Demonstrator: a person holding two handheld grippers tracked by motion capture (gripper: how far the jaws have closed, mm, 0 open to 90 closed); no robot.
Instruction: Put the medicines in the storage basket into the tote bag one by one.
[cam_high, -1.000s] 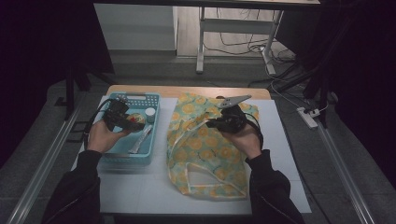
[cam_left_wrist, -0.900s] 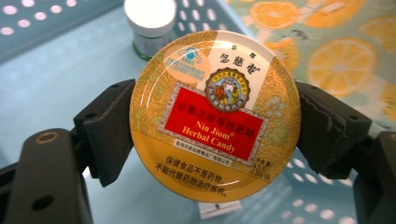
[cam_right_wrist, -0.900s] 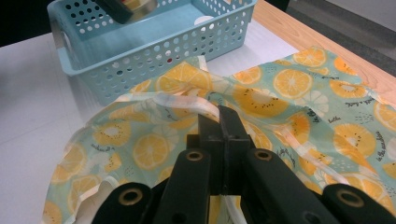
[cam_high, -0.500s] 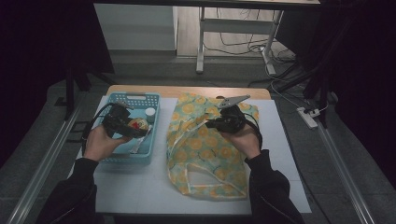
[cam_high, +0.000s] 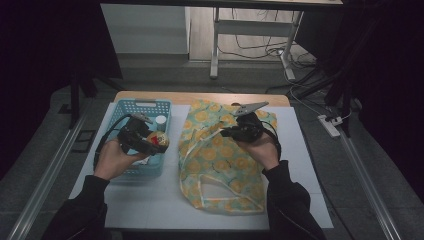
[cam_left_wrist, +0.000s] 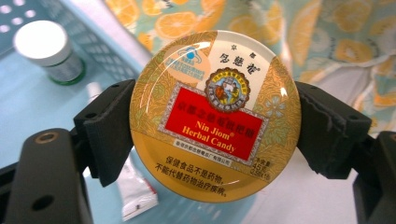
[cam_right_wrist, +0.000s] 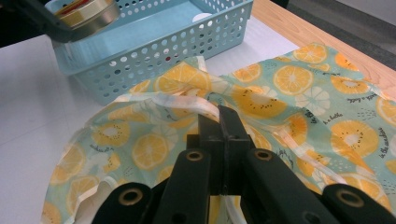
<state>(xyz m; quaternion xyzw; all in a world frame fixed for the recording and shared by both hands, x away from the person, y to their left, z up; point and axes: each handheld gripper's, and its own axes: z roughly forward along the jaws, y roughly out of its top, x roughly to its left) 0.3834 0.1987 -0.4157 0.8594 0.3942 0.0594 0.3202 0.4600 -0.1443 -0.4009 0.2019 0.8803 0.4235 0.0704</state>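
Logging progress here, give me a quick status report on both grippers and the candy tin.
Left gripper shut on candy tin, above the basket. Right gripper shut on bag rim. Nothing between tin and bag.

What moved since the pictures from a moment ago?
The left gripper, clamped on the round candy tin, carried it toward the orange-print bag, to the blue basket's right edge. The right gripper stayed pinching the bag's rim.

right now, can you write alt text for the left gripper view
A round gold and red herbal candy tin is clamped by its rim between the two black jaws of the left tool. Beneath it are a blue basket holding a white-capped bottle and, beyond, an orange-print cloth bag.
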